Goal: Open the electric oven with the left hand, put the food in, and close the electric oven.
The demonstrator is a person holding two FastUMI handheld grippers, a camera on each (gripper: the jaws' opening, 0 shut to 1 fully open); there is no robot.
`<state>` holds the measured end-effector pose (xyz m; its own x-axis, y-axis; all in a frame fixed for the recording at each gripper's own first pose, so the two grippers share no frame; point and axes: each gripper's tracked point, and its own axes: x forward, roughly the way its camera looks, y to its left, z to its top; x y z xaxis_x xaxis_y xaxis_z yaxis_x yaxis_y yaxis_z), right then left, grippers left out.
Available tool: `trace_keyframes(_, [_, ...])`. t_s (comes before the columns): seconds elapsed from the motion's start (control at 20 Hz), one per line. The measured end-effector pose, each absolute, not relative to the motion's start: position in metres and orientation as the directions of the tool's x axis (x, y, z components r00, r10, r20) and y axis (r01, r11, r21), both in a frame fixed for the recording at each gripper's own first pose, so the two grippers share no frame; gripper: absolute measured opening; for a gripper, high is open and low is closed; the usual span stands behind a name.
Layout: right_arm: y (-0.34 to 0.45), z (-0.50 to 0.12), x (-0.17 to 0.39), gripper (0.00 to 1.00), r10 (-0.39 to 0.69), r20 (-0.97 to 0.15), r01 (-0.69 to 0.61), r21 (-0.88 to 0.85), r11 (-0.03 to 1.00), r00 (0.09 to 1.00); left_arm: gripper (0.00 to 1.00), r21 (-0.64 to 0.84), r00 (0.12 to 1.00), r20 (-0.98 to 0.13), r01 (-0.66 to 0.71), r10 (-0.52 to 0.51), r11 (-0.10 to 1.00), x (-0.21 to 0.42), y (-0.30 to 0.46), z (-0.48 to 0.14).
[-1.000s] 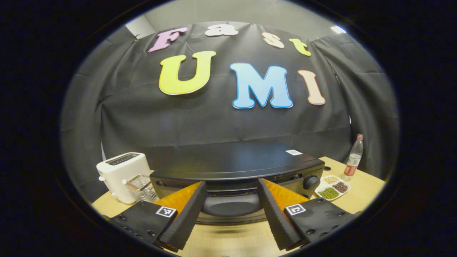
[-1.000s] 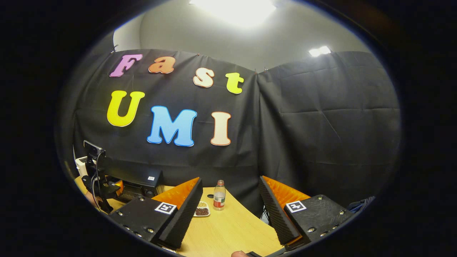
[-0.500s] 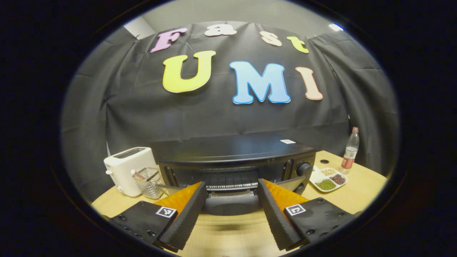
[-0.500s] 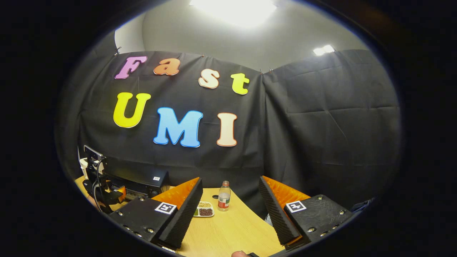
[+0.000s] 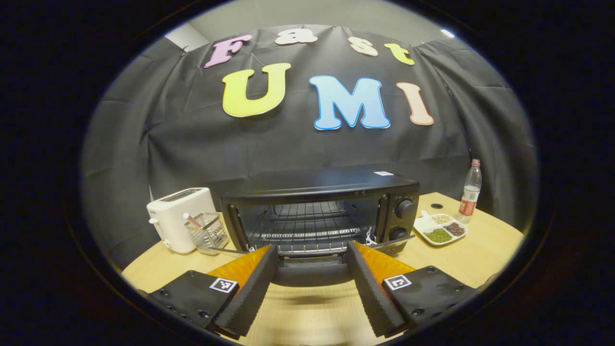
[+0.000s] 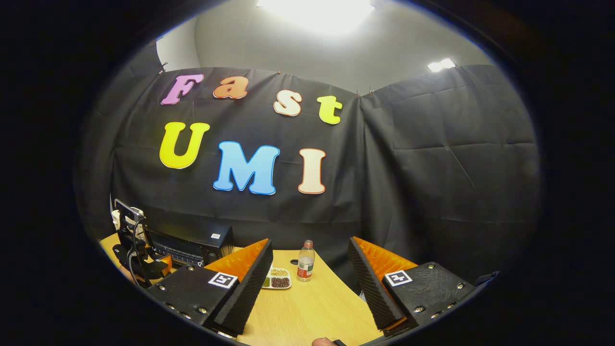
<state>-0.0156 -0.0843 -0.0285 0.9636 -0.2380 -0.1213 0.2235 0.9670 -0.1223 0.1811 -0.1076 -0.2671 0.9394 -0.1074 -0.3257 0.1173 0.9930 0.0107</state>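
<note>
Oven open on the worktop, both grippers empty

Wooden worktop carries the black oven at centre, door folded down, wire rack bare; food inside not seen. White toaster and wire basket stand just left of it, divided dish and bottle to its right. Left gripper sits before the door, jaws apart; right gripper over the worktop, jaws apart

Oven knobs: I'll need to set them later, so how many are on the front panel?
2, both on the oven panel right of the cavity: upper knob, lower knob directly below. Others may be hidden lower down.
</note>
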Motion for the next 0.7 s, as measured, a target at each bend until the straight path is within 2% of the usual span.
trace_keyframes(0.1, [-0.085,-0.028,-0.017,0.95,-0.231,-0.123,0.216,-0.125,0.968,0.965,0.91,0.009,0.936,-0.335,0.113,-0.103,0.994,0.174,-0.107,-0.273])
trace_keyframes(0.25, [-0.084,-0.029,-0.017,0.95,-0.219,-0.127,0.203,-0.134,0.97,0.967,0.99,-0.001,0.931,-0.352,0.108,-0.101,0.994,0.165,-0.107,-0.28])
trace_keyframes(0.7, [-0.083,-0.029,-0.022,0.95,-0.193,-0.136,0.173,-0.146,0.974,0.972,0.99,-0.02,0.906,-0.413,0.094,-0.093,0.995,0.142,-0.108,-0.31])
